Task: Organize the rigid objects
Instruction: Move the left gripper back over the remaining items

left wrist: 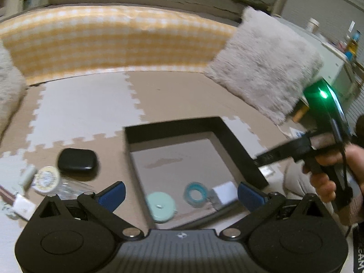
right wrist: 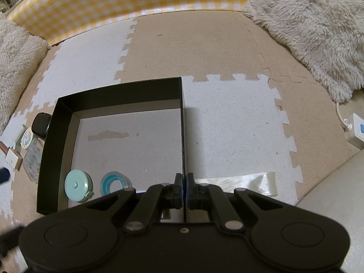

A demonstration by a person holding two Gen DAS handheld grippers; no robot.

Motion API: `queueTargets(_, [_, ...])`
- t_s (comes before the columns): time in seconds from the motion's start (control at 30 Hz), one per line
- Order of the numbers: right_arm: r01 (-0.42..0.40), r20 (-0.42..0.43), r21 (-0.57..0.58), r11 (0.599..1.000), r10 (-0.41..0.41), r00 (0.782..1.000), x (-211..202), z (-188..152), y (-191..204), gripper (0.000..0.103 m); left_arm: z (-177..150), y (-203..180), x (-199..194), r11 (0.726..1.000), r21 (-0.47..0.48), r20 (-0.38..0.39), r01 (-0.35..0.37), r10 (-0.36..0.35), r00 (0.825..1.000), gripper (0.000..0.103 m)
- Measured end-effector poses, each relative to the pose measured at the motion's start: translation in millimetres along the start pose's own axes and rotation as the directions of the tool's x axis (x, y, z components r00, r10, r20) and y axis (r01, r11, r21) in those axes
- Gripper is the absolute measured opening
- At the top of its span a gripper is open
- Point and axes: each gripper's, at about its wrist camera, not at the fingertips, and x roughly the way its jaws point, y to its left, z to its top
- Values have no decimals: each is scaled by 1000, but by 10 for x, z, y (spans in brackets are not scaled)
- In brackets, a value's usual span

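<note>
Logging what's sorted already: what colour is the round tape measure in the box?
Pale mint green tape measure, clearest in the right wrist view.

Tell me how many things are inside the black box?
3 that I can see: a mint round tape measure, a blue tape ring beside it, and a white block near the corner. The gripper may hide more.

Left gripper spread wide, right gripper pinched shut.

The left gripper (left wrist: 181,192) has its blue-padded fingers (left wrist: 113,193) far apart and nothing between them. The right gripper (right wrist: 184,187) has its jaws pressed onto the box wall (right wrist: 182,136); a bare hand (left wrist: 327,177) grasps its handle.
</note>
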Motion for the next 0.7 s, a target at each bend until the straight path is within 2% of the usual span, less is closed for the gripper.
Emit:
queueTargets(0.4, [0,0,0,1000,0,1000,0,-3,3,3,224,648,-269,988,-70,48,-137,141,989,103])
queueTargets(0.7, [2,0,-3,1000,-2,1000,-1,-7,7,3,242,1223,-351,946,-187,21,-263,271,962,103])
